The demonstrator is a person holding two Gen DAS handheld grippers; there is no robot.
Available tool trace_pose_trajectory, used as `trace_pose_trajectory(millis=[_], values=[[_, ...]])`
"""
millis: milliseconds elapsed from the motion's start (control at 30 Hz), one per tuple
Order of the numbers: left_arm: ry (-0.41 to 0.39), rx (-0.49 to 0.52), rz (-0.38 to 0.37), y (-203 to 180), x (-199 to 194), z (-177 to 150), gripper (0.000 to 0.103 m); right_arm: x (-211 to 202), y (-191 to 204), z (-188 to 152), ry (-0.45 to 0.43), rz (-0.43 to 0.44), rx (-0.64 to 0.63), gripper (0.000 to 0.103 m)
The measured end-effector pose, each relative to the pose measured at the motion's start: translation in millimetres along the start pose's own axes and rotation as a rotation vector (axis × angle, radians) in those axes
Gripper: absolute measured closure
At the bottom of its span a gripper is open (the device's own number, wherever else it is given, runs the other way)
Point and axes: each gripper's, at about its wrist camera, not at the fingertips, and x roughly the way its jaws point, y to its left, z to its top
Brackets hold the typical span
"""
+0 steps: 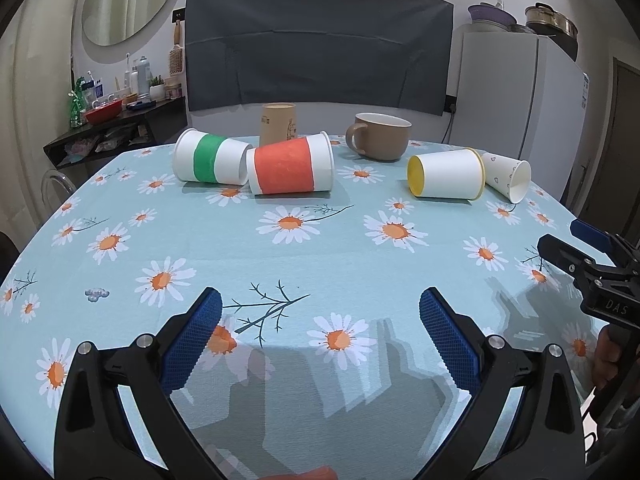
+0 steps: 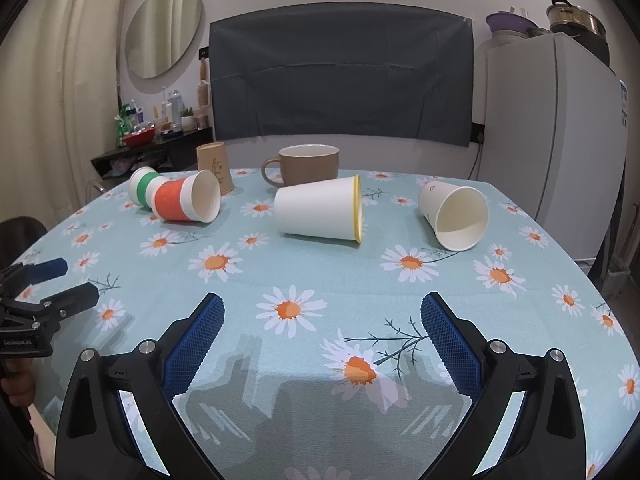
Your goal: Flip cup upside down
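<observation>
Nearest the viewer, at six o'clock in each wrist view, a claw hovers low over the worktop, which wears a pale blue daisy cloth. Left claw and right claw are both spread wide with nothing between their blue pads, probably readied for a first grab.

Farther out, four paper cups lie on their sides, none yet turned mouth-down. In the right view, the yellow cup lies at twelve o'clock, mouth toward three; the plain cup lies at two o'clock, mouth toward the camera. At ten o'clock the red cup touches the green cup behind it. A cup lying sideways offers its wall to a wide claw, which likely suits a grip and a turn.

Beyond them stand a brown mug and a tan cup, both upright.
</observation>
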Motion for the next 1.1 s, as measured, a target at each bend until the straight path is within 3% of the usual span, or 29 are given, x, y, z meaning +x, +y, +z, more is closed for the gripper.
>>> trace_pose_trajectory(millis=[333,533,667,833,1000,1100], values=[[0.0,0.059,-0.009,-13,2,8,0.006,7,-4,2,0.054,-0.01,0.032,0.008],[-0.007,0.085,-0.019,-22,1,35,0.006,18,-14,10,0.141,0.039,0.078,0.008],[-0.018,0.116,-0.012,-33,7,57,0.006,18,-23,24,0.132,-0.002,0.056,0.008],[0.021,0.15,-0.05,-51,28,79,0.006,26,-42,48,0.126,-0.047,0.036,0.008],[0.066,0.148,-0.124,-69,54,98,0.006,49,-66,69,0.153,-0.068,0.075,0.008],[0.054,0.16,-0.114,-80,67,107,0.006,67,-81,76,0.18,-0.073,0.104,0.009]])
